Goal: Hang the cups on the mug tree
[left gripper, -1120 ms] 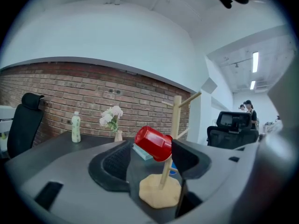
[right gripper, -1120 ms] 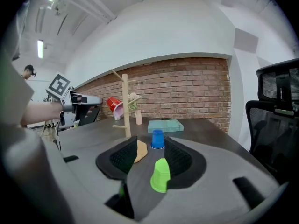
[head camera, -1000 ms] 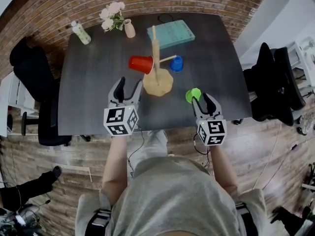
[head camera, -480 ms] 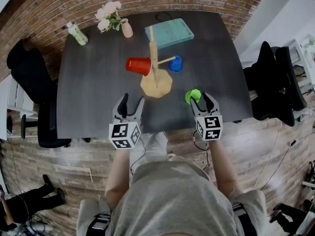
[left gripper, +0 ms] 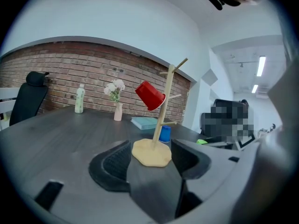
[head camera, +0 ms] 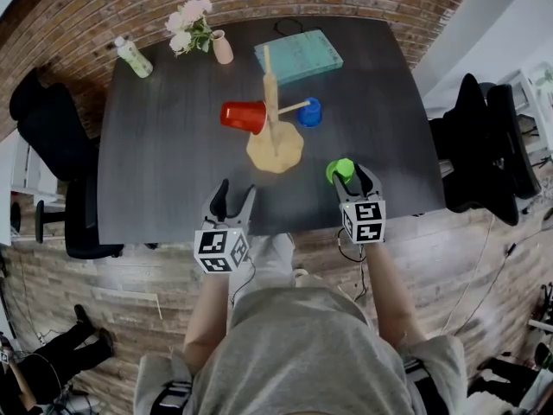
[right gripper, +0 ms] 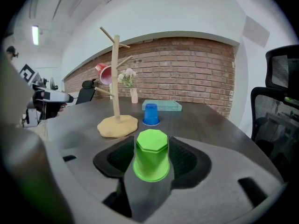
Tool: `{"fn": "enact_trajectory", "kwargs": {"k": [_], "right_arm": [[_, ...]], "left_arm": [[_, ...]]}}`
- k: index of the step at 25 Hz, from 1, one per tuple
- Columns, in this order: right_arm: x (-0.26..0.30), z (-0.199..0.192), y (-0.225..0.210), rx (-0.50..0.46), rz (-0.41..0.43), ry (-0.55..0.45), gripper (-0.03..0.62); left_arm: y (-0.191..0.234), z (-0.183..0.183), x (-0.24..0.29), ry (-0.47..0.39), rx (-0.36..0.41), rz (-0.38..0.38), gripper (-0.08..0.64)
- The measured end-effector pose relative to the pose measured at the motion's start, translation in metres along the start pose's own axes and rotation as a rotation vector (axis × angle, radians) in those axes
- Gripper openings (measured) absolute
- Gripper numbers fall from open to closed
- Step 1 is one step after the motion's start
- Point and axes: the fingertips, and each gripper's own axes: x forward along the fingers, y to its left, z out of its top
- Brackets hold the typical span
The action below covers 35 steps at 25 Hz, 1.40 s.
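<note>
Centre the just-opening, unclamped jaws of right gripper (head camera: 353, 178) around green cup (right gripper: 151, 155) standing between them near front right edge of table (head camera: 173, 145), mouth down, base up, long axis vertical, pinch mid-wall evenly, then tilt rim onto a free mug tree (head camera: 275, 137) peg; leave left gripper (head camera: 234, 197) spread, empty, low.

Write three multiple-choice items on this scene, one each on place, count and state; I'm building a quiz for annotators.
1. Where is the blue cup? A on a shelf; B on the table beside the tree; C on a peg.
2. How many cups show? A two; B three; C four.
3. The red cup is: A hung on the tree; B upright on the table; C inside the blue cup.
Answers: 1 B, it stands mouth down by the tree's base. 2 B, red, blue and a green cup. 3 A, it hangs on a peg.
</note>
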Motion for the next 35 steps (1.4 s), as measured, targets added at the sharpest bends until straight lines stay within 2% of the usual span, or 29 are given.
{"fn": "enact_trajectory", "kwargs": {"k": [8, 18, 35], "right_arm": [[0.005, -0.012, 0.001, -0.010, -0.009, 0.026, 0.224], [-0.001, -0.004, 0.005, -0.028, 0.000, 0.020, 0.221], [-0.038, 0.068, 0.027, -0.062, 0.052, -0.118, 0.221]], "left_arm": [[-0.001, -0.010, -0.004, 0.021, -0.009, -0.007, 0.265], [0.004, -0.005, -0.012, 0.000, -0.022, 0.008, 0.264], [-0.004, 0.009, -0.023, -0.031, -0.037, 0.019, 0.262]]}}
